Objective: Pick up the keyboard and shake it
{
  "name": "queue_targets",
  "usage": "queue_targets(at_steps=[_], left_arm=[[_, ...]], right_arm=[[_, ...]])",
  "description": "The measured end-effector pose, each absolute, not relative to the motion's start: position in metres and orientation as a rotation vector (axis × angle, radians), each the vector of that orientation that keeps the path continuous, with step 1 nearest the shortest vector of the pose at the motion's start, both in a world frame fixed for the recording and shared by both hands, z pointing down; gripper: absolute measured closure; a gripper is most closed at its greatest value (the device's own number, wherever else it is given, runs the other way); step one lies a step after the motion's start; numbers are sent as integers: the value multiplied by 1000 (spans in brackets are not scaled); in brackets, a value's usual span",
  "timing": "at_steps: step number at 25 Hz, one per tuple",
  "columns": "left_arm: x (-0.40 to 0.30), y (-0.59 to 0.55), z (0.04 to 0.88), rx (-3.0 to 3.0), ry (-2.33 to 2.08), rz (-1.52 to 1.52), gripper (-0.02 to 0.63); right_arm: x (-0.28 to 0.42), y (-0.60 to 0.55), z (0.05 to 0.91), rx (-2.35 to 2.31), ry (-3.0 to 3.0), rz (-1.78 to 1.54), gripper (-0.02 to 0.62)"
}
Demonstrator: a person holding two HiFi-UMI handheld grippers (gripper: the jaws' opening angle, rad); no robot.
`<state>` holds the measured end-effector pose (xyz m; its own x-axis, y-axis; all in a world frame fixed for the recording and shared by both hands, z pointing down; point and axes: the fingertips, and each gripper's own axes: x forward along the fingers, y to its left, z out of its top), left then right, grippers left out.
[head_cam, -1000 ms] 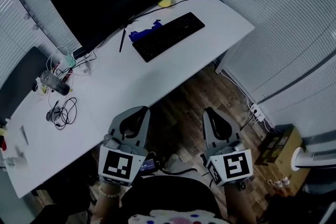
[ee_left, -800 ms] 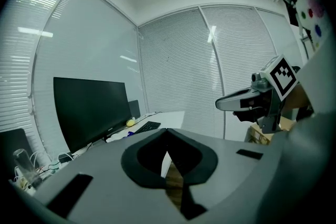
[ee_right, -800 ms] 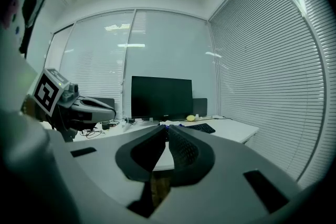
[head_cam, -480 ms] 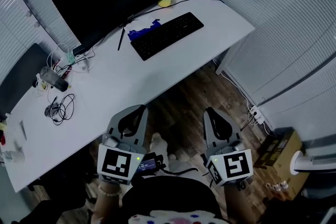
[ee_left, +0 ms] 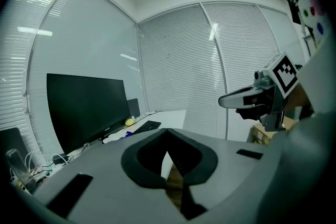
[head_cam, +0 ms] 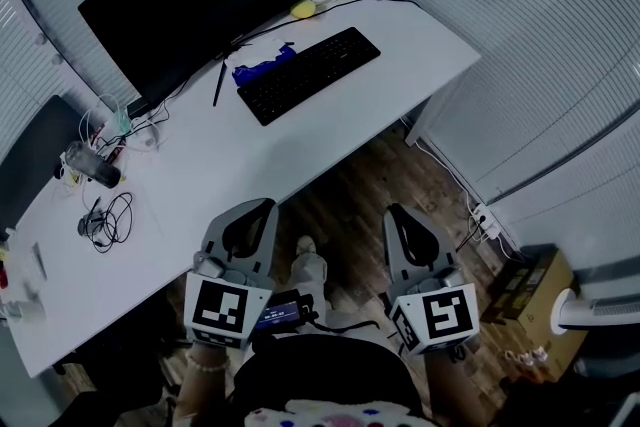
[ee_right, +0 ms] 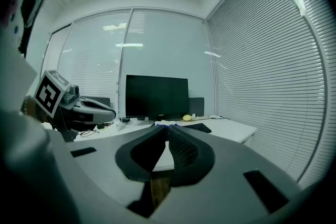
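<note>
Black keyboard (head_cam: 308,73) lies untouched on the white surface (head_cam: 230,160) before the monitor (head_cam: 190,0), well apart from either hand. The left tool (head_cam: 258,208) and right tool (head_cam: 398,213), jaws together and empty, have edged forward over the wooden floor (head_cam: 370,180) in the last second. I judge the approach barely begun.

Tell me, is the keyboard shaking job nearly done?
Not started yet. The keyboard lies flat on the desk, in front of the monitor. The left gripper and right gripper are shut, empty, and held over the floor, short of the desk. Left to do: reach, grab the keyboard, lift it, shake it.
</note>
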<state>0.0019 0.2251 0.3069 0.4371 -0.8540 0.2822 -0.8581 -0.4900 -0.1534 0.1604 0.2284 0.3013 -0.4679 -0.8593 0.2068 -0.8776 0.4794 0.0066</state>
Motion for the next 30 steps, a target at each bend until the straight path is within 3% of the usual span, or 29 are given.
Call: queue_targets(at_steps=[30], left_arm=[[-60, 20, 353, 2494, -1491, 422, 591]], right_arm=[[102, 19, 317, 1425, -2471, 171, 551]])
